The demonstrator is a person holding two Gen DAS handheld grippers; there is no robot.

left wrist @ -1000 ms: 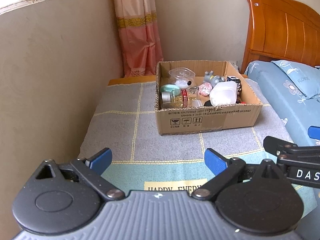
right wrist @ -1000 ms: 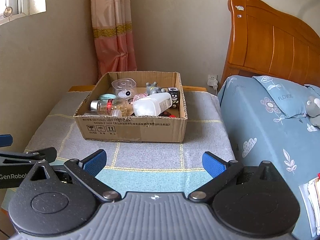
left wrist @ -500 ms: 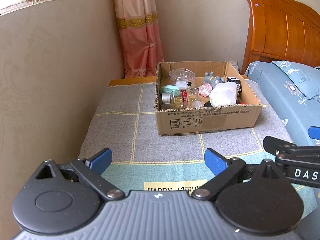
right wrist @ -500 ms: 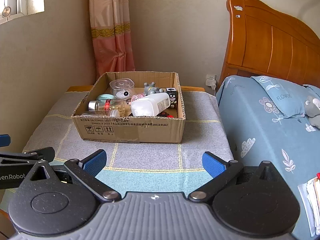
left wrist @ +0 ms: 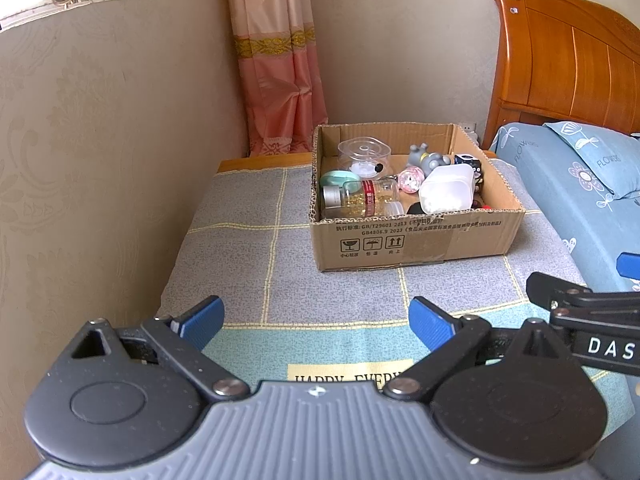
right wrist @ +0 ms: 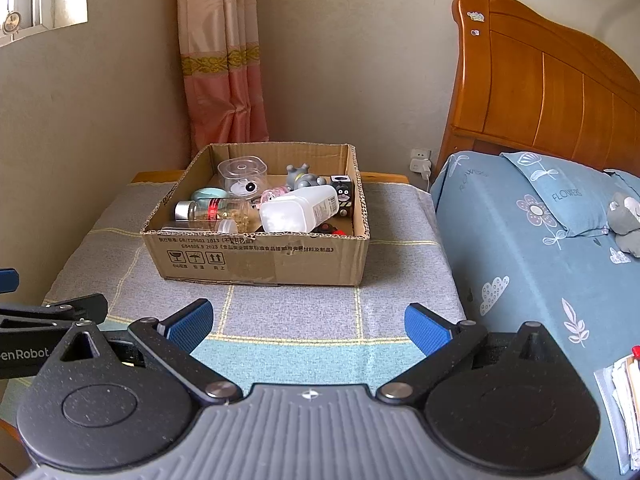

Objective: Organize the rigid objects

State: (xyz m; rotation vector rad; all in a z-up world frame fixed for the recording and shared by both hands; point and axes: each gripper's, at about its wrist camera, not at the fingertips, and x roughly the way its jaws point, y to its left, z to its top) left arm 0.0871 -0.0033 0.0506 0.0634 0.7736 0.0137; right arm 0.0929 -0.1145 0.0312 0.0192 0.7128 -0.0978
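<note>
An open cardboard box (left wrist: 416,240) (right wrist: 256,258) stands on the cloth-covered table. Inside lie a glass bottle with gold contents and a red band (left wrist: 362,199) (right wrist: 216,210), a white plastic bottle on its side (left wrist: 446,195) (right wrist: 298,209), a clear round container (left wrist: 363,155) (right wrist: 242,172), a grey toy figure (left wrist: 426,158) (right wrist: 304,176), a pink ball (left wrist: 409,179), a teal lid (left wrist: 339,178) and a black cube (right wrist: 343,192). My left gripper (left wrist: 316,318) and right gripper (right wrist: 308,320) are both open and empty, well short of the box.
A grey and teal checked cloth (left wrist: 248,264) covers the table. A wall (left wrist: 100,160) runs close on the left, with a pink curtain (left wrist: 276,72) behind. A bed with blue bedding (right wrist: 540,248) and wooden headboard (right wrist: 540,84) stands to the right. Papers (right wrist: 620,400) lie at bottom right.
Both grippers have drifted slightly; the box sits a little lower and further left in the right wrist view. Jaws stay open. Nothing in the box has moved.
</note>
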